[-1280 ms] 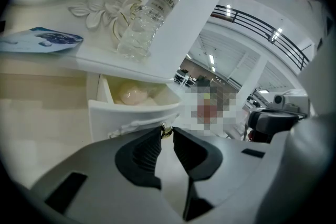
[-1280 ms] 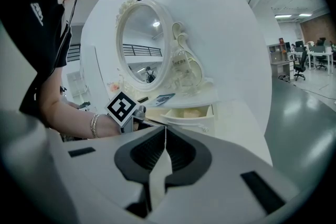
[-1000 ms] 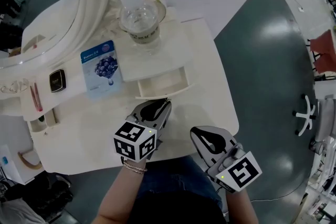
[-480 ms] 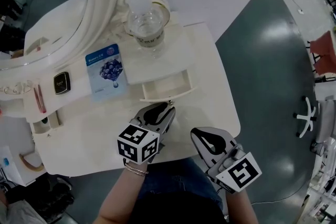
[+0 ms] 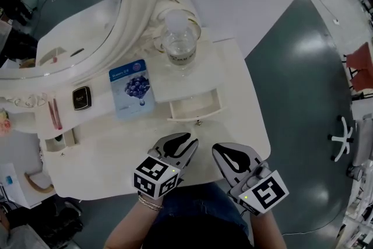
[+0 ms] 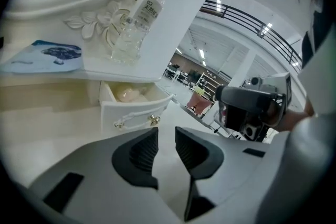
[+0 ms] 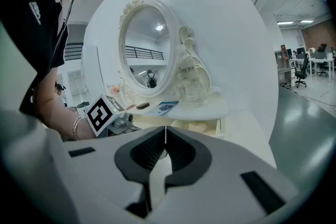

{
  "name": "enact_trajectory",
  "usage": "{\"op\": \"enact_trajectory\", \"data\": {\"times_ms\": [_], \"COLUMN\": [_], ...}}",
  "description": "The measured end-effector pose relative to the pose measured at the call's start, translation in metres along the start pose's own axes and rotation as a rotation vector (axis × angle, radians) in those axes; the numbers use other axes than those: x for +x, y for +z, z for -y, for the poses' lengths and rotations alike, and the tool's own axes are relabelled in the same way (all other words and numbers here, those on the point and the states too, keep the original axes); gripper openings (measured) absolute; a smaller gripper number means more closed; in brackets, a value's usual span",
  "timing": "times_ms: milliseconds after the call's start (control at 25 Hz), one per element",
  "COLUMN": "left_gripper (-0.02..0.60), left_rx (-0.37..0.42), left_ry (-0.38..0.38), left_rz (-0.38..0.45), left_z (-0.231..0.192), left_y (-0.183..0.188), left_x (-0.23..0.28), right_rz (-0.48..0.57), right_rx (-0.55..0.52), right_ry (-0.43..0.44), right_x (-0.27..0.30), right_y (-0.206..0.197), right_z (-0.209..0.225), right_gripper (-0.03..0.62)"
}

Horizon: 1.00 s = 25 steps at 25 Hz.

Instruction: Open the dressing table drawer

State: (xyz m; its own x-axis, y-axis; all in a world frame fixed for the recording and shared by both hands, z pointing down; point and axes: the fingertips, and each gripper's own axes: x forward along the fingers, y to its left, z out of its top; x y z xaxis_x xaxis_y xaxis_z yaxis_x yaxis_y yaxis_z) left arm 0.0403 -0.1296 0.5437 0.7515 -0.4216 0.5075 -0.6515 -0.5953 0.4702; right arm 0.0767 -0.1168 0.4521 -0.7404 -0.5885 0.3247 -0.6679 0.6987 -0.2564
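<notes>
At the far left, one oval mirror (image 5: 64, 20) rose over the white worktop (image 5: 105, 154), and one small dark case (image 5: 81, 98) lay below its frame. One blue sachet (image 5: 132, 88) lay flat on the raised shelf (image 5: 163, 81). To its right, one clear bottle (image 5: 179, 38) stood upright. The single drawer (image 5: 195, 105) sat under that shelf, below the bottle. It was pulled out toward the person, and its metal pull (image 5: 198, 122) faced the two grippers. The left gripper (image 5: 179, 141) hovered over bare worktop, near the pull but apart from it. Its jaws had just been opening and stood parted with nothing between them. The left gripper view showed the open drawer (image 6: 134, 107) ahead of that gap (image 6: 165, 139), with something pale inside that I could not make out. Just beside it, the right gripper (image 5: 224, 151) hung over the worktop's near edge. The right gripper view showed its jaws pressed together on nothing (image 7: 165, 136). Furthest right, one chair base (image 5: 342, 137) stood on the grey floor (image 5: 303, 67).
</notes>
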Motion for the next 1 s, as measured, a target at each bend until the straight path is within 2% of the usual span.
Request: {"op": "enact_trajectory", "data": {"times_ms": [240,520,1000], "left_gripper": [0.104,0.104,0.067], "left_rx": [0.02,0.051,0.116], "left_ry": [-0.033,-0.071,-0.11], "left_rz": [0.043,0.083,0.138], "left_z": [0.01,0.021,0.036], "left_y": [0.019,0.039,0.068], "left_x": [-0.022,-0.037,-0.064], "right_rz": [0.03,0.016,-0.006], "right_rx": [-0.023,-0.058,-0.149], "right_ry": [0.012,0.018,0.095], "right_x": [0.008,0.01,0.019], "right_y": [0.017,0.022,0.043], "right_z": [-0.005,-0.012,-0.028], "right_gripper": [0.019,0.018,0.018]}}
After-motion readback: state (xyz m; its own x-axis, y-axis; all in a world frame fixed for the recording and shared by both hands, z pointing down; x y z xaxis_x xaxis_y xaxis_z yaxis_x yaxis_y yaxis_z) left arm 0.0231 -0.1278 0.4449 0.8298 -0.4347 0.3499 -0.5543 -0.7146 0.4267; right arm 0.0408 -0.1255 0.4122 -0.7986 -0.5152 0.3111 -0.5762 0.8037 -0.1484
